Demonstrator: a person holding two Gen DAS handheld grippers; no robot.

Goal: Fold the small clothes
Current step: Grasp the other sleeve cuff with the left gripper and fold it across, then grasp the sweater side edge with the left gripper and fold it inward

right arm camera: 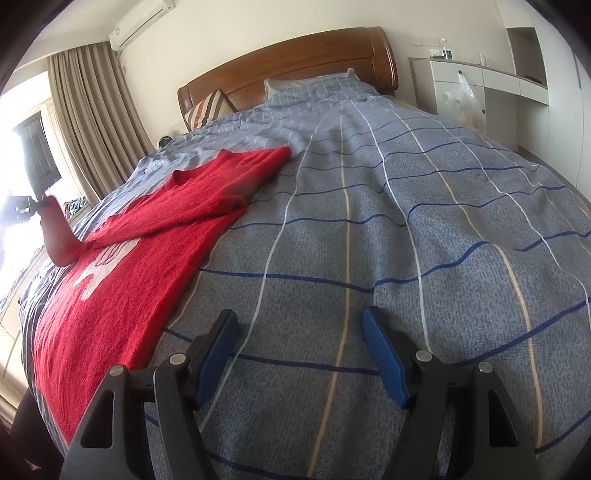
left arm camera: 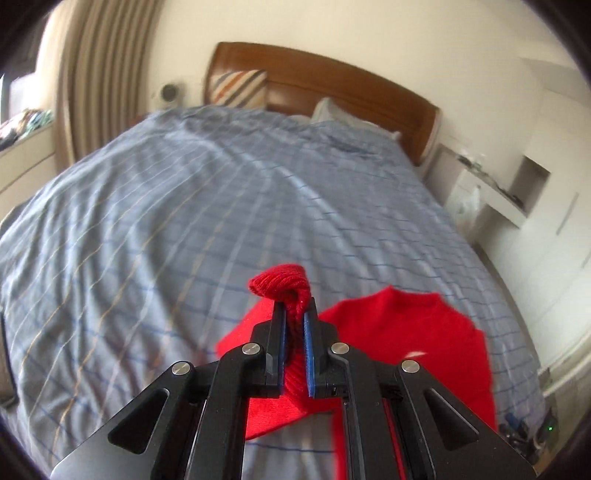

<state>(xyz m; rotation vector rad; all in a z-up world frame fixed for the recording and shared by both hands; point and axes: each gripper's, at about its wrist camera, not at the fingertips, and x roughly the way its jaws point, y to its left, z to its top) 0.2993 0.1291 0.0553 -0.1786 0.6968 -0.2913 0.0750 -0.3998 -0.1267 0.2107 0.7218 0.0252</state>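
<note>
Sweater (right arm camera: 122, 280) lies on checked duvet (right arm camera: 406, 240); striped cushion (right arm camera: 207, 109) beyond.

Bedroom with a checked bed, daylight from one side.
A blue checked duvet (right arm camera: 406, 221) covered the bed below a wooden headboard (right arm camera: 291, 62). Beige curtains (right arm camera: 85, 110) hung by a bright window (right arm camera: 22, 155); an air conditioner (right arm camera: 142, 22) sat high on the cream wall (left arm camera: 332, 33), white cabinets (right arm camera: 480, 85) opposite.

The left gripper (left arm camera: 294, 310), angled downward, has its blue-padded jaws pinched tight on a ribbed red sleeve cuff (left arm camera: 280, 284), while the right gripper (right arm camera: 300, 325), also tilted down, holds its jaws spread wide with nothing between them.
</note>
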